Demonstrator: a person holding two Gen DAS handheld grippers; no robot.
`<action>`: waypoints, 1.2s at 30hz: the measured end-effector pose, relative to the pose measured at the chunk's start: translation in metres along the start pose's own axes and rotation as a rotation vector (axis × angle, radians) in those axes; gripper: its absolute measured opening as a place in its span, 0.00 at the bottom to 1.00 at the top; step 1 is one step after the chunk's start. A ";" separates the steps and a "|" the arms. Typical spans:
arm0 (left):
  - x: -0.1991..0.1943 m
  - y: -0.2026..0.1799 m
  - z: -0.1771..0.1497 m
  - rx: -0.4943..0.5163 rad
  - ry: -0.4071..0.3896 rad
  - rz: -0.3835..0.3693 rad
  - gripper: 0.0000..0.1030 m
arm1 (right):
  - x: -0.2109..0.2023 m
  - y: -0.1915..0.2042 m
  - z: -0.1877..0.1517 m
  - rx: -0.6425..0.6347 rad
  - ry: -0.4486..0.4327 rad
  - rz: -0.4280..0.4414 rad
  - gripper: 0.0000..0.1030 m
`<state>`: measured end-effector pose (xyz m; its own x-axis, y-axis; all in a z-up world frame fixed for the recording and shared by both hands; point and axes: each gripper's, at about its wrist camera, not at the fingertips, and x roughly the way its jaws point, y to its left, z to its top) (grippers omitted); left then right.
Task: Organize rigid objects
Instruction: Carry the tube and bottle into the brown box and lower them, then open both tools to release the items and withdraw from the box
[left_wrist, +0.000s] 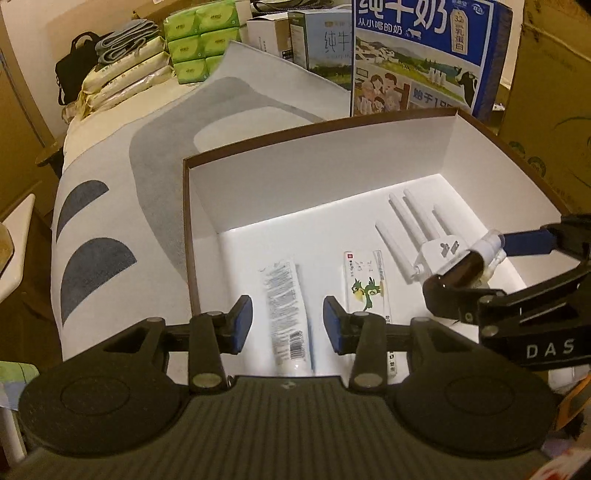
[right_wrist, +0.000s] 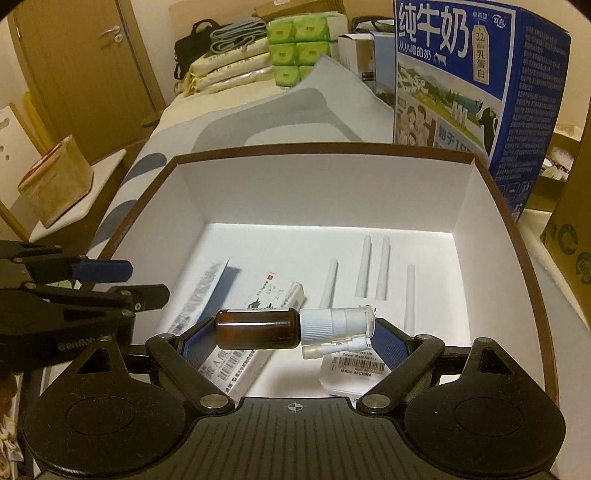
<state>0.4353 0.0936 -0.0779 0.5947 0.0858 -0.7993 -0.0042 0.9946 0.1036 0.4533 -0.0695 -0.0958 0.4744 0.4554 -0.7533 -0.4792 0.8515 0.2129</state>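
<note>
A brown-rimmed white box stands open on a patterned cloth. On its floor lie a white tube with a barcode, a small carton with a green bird, and a white router with several antennas. My left gripper hangs over the tube, open, its blue pads clear of the tube on both sides. My right gripper is shut on a brown spray bottle with a white cap, held crosswise above the router.
A tall blue milk carton case stands just behind the box, with a cardboard box to its right. Green tissue packs, rice bags and a black bag sit at the far end. A brown box rests on a white stand at left.
</note>
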 end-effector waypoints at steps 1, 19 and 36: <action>-0.001 0.001 0.000 -0.004 -0.002 0.000 0.37 | 0.000 0.000 0.000 0.002 0.001 0.002 0.84; -0.034 0.012 -0.009 -0.049 -0.043 -0.002 0.45 | -0.030 -0.001 0.001 0.057 -0.061 0.030 0.88; -0.115 0.000 -0.038 -0.089 -0.131 -0.059 0.46 | -0.120 0.001 -0.037 0.118 -0.207 0.000 0.88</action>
<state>0.3366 0.0855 -0.0089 0.6956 0.0249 -0.7180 -0.0339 0.9994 0.0019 0.3683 -0.1335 -0.0280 0.6218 0.4883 -0.6123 -0.3953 0.8706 0.2929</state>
